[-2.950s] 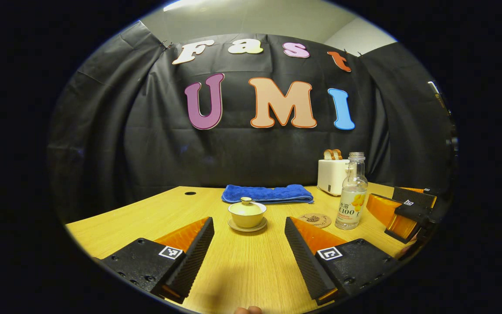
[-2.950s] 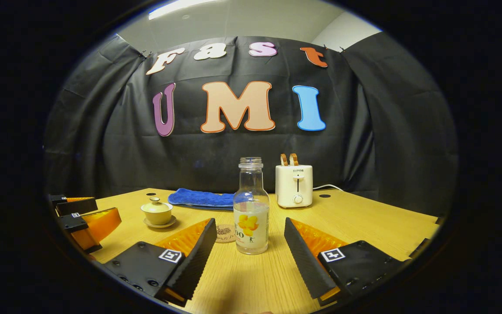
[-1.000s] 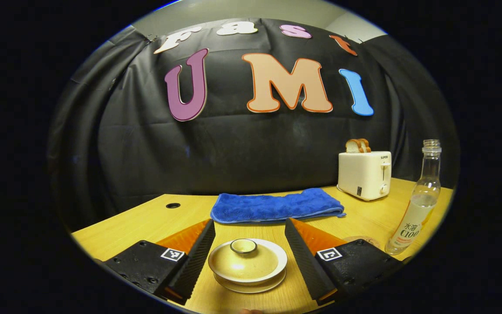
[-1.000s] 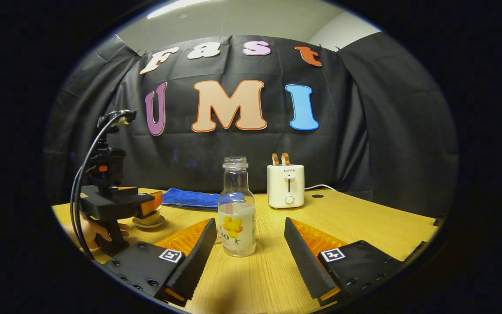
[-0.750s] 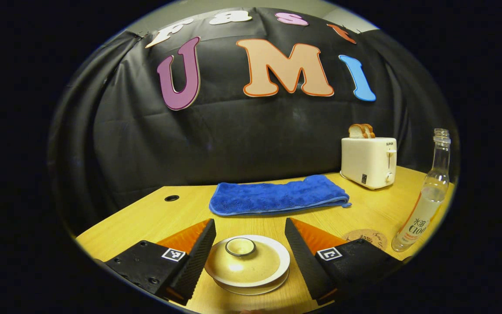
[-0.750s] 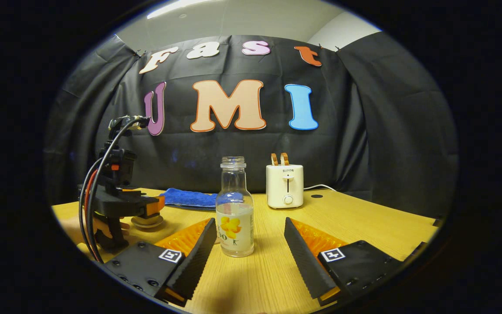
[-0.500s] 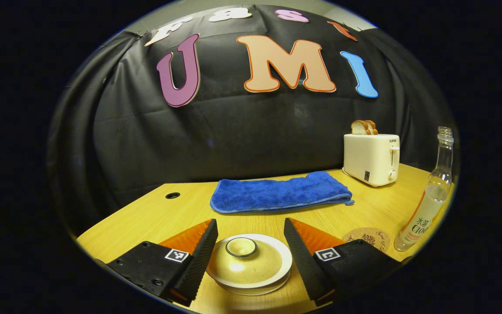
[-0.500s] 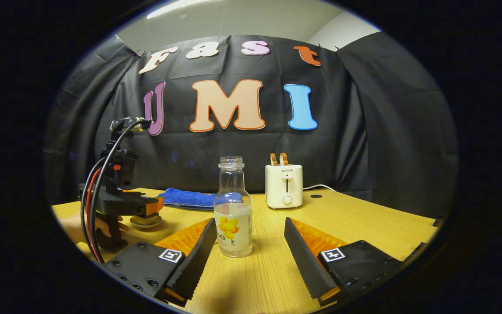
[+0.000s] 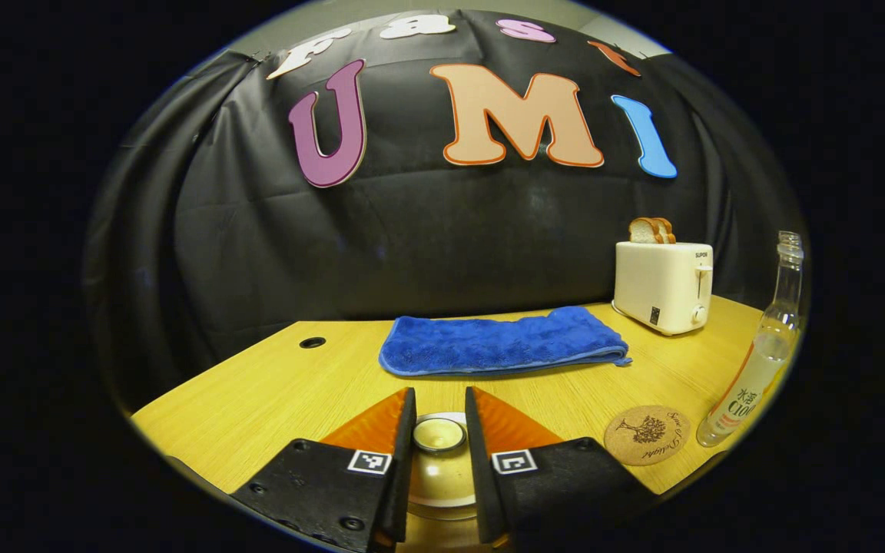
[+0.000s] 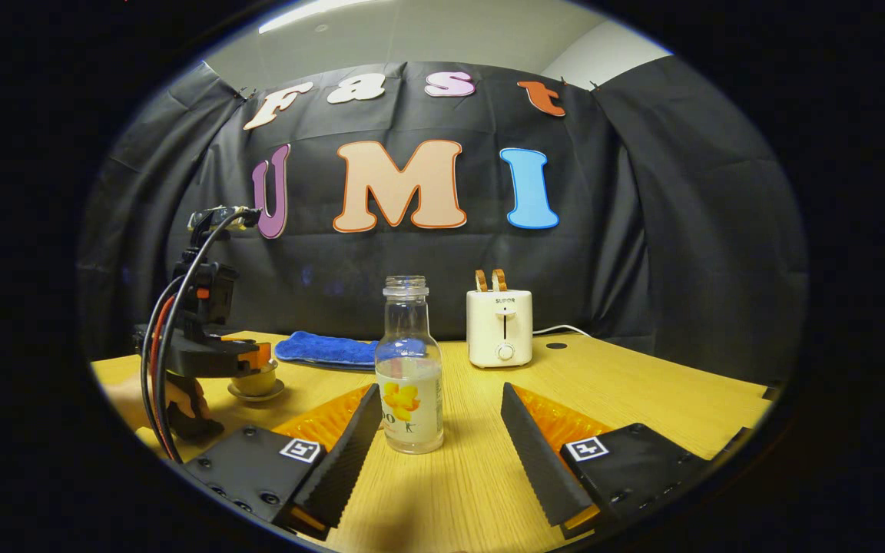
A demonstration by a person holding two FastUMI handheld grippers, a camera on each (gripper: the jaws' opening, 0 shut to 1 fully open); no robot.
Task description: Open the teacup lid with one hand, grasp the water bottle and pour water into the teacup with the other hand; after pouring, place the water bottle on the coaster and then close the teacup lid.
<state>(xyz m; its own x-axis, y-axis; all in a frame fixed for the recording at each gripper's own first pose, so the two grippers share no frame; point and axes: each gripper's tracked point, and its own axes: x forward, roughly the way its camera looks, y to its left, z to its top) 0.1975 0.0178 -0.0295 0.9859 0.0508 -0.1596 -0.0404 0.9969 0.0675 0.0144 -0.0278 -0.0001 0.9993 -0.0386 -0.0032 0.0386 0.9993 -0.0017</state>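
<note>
Low in the middle of the left gripper view, the left claw has its two ridged fingers drawn in on either side of the round knob of the teacup lid; they look to press it from both sides, with the lid still on the pale glazed teacup below. At the lower right of that view a round cork coaster lies flat on the wood-grain bench, bare on top. Just right of it stands the water bottle, clear, capless and upright, with cloudy liquid in its lower part. A folded blue towel, plush in texture, lies across the middle. At the right a boxy cream toaster holds two slices of bread.

In the right gripper view the right claw is spread wide at the bottom centre, fingers apart and touching nothing. The bottle stands just beyond the tips, nearer the left finger.
</note>
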